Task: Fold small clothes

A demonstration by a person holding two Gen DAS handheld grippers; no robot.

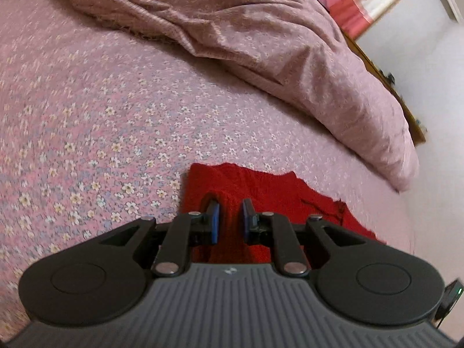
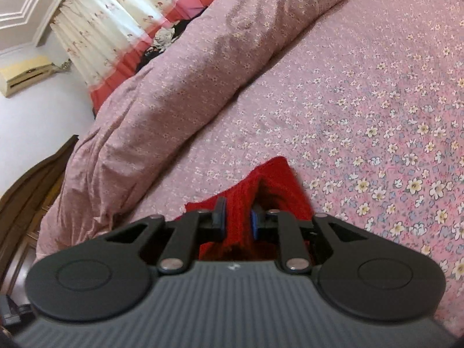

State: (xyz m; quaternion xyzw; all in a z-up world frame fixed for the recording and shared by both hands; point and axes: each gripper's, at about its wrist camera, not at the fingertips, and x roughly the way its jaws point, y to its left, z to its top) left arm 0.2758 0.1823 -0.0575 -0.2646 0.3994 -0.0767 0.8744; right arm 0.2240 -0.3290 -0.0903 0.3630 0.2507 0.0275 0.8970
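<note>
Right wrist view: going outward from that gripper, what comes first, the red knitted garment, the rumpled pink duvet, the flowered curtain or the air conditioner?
1. Red knitted garment: pinched in the right gripper, lying on the flowered bedsheet.
2. Rumpled pink duvet: bunched along the bed's left side.
3. Flowered curtain: behind the duvet, upper left.
4. Air conditioner: on the far-left wall; too close to call against the curtain.

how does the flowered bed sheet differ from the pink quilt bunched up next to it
The bed sheet lies flat and smooth, while the quilt is bunched into a thick, creased roll along its edge. The bed sheet carries larger, clearly visible white and blue flowers; the quilt shows only a fine, faint pattern and looks a duller, dustier pink. The red garment rests on the bed sheet, not on the quilt. Both are pink, floral fabrics on the same bed.
</note>
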